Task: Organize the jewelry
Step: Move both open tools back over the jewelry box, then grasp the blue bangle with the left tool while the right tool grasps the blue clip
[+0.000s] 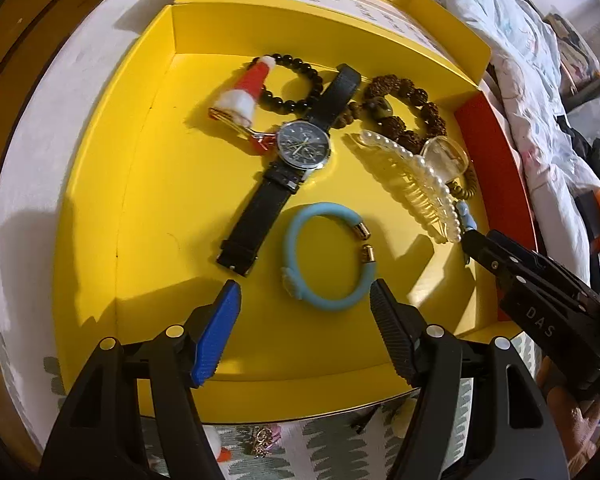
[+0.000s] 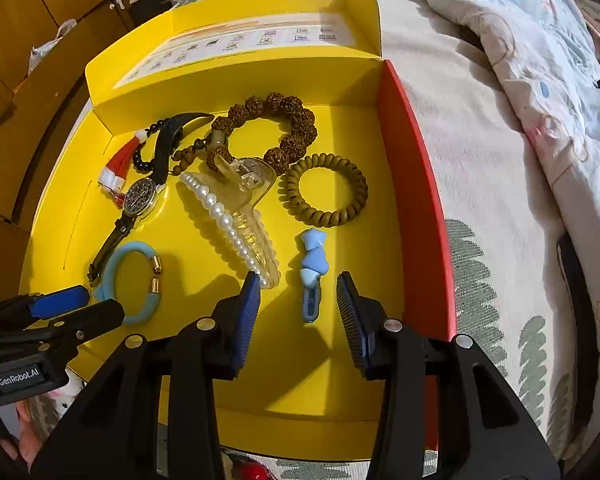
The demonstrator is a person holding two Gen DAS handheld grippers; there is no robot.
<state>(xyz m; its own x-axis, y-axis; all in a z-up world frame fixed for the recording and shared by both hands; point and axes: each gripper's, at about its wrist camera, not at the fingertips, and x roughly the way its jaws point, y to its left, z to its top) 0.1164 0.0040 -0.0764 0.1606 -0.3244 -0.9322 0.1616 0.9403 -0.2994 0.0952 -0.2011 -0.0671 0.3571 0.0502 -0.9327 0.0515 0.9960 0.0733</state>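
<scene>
Lying in the yellow box (image 2: 228, 364), the blue star hair clip (image 2: 311, 274) runs lengthwise, stars pointing away from the released, empty right gripper (image 2: 298, 300). Left gripper (image 1: 305, 300) likewise released, flanking the blue bracelet (image 1: 328, 254).

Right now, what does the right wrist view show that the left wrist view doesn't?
Only the right wrist view shows the olive coil hair tie whole and the full blue star hair clip, lying between the open right gripper's fingers. Only the left wrist view shows the watch's lower strap end clearly, and the blue bracelet ahead of the open left gripper. Both show the yellow box, watch, pearl claw clip, brown bead bracelet, black bead bracelet and Santa hat clip.
</scene>
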